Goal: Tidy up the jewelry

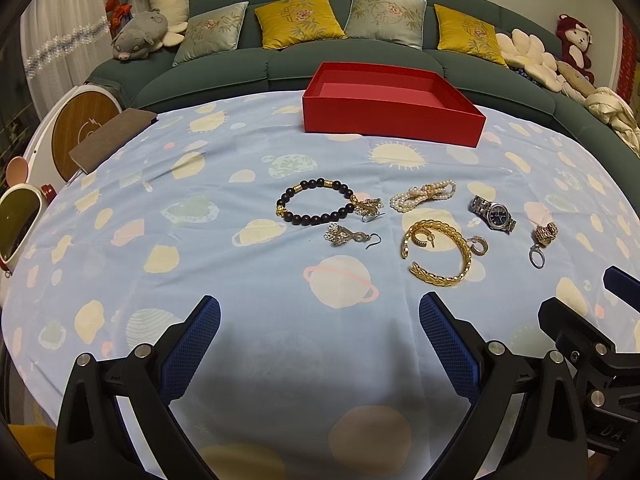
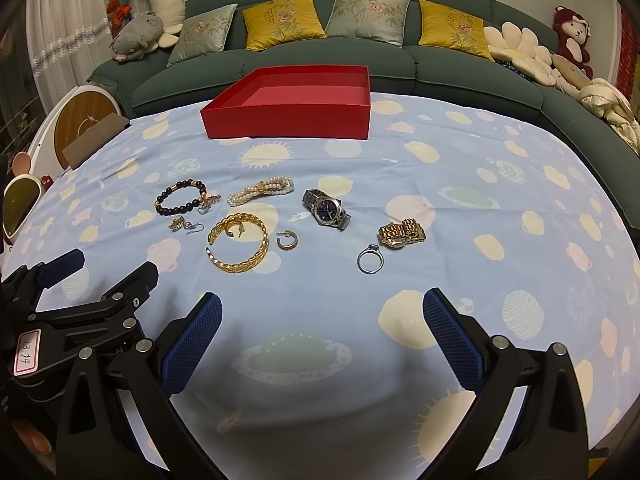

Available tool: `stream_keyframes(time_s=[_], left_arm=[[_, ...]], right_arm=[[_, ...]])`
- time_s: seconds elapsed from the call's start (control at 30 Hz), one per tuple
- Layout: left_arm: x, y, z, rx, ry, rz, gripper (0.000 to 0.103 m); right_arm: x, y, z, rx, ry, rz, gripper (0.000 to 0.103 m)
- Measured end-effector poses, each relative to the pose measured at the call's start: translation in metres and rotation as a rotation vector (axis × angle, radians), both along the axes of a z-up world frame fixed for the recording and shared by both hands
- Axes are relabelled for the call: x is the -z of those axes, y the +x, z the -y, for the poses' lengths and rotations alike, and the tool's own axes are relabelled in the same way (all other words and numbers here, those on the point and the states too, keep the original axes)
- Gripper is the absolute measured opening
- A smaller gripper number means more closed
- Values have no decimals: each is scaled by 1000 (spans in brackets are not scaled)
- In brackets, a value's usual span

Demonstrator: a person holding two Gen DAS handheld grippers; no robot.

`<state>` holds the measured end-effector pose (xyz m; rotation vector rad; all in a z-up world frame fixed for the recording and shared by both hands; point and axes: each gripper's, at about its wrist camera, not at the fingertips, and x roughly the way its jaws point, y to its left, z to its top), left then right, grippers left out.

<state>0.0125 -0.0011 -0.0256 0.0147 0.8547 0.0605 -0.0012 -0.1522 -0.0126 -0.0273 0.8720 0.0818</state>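
Blue planet-print tablecloth (image 1: 200,264) across the frame. Upper centre: empty red box (image 1: 390,120). Mid-frame, scattered: bead bracelet (image 1: 316,205), pearl bracelet (image 1: 422,194), gold bangle (image 1: 438,252), watch (image 1: 494,213), ring (image 2: 370,259), earrings (image 1: 352,235). Left edge: brown notebook (image 1: 112,138).

Beyond my planet-print tablecloth (image 1: 200,264), four cushions (image 1: 298,20) are leaning along the green sofa (image 1: 224,68), plush toys (image 1: 138,36) are slumping at its ends, and a brown notebook (image 1: 112,138) is lying left.
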Motion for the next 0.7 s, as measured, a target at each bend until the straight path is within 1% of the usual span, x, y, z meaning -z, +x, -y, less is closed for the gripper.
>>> stream_keyframes(time_s=[0.33,0.7], left_arm=[[-1,1,0,0,-17,-7,97],[-5,7,-10,-26,-39,-12,97]], right_arm=[[-1,3,11,28,6,11,98],[-11,20,53,148,50,42,98]])
